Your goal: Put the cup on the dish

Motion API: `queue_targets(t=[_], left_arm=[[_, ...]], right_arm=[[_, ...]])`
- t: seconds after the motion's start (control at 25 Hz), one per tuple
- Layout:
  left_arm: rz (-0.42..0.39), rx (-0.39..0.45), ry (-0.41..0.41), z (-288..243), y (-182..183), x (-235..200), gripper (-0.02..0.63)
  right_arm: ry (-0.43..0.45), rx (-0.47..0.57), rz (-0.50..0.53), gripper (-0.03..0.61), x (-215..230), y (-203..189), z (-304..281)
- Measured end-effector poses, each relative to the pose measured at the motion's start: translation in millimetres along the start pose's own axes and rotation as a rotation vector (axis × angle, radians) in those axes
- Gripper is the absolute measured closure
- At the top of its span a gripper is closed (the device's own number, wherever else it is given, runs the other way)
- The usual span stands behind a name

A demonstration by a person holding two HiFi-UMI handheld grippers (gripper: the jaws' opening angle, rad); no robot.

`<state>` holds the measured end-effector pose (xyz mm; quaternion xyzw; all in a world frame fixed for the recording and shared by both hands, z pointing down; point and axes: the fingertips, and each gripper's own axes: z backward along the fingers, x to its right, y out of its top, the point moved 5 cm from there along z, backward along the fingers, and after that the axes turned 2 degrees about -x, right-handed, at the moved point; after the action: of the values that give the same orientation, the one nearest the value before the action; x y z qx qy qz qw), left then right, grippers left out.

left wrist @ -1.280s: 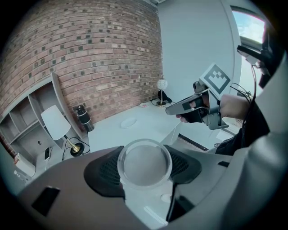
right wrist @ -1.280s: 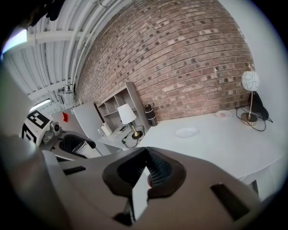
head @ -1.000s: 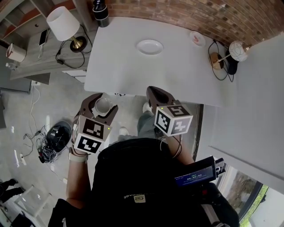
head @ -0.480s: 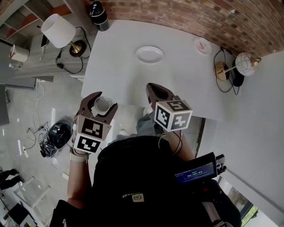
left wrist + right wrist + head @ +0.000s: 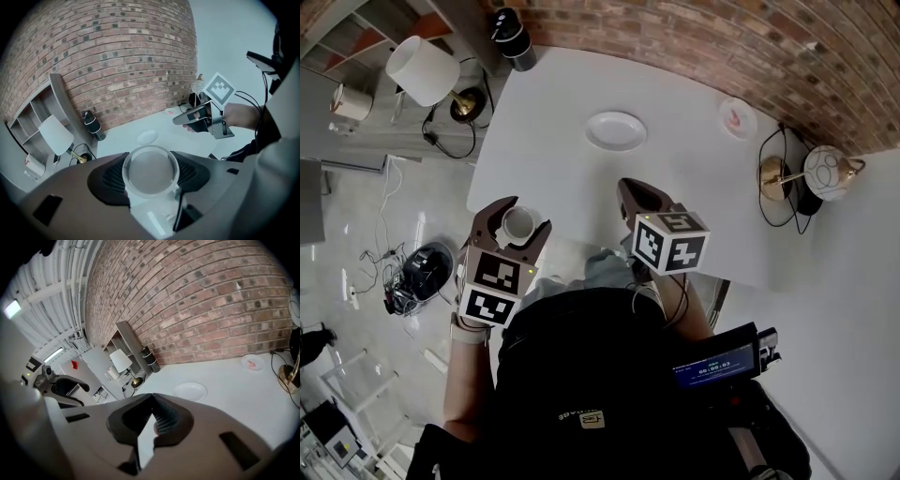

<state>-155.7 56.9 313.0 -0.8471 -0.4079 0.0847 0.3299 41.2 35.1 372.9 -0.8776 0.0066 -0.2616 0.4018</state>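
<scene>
Clutching the cup, left claw sits apart from the dish.

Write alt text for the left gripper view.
The left gripper holds a clear cup between its jaws, facing a white table with a dish below a brick wall. The right gripper hovers at right.

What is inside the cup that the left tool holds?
The cup looks empty: its rim and pale bottom show, with nothing in it. The left tool is shut on it, so its outer wall and underside are covered.
</scene>
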Motion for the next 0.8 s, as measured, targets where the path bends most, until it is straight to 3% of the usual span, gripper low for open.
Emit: queue_targets(t=[0.24, 0.8], left_arm=[[0.033, -0.009, 0.033, -14, 22, 11, 0.341], [0.075, -0.034, 0.048, -40, 39, 8, 0.342]], right_arm=[[0.037, -0.062, 0.048, 0.575, 27, 8, -5], [-0.025, -0.111, 0.114, 0.575, 79, 21, -34]])
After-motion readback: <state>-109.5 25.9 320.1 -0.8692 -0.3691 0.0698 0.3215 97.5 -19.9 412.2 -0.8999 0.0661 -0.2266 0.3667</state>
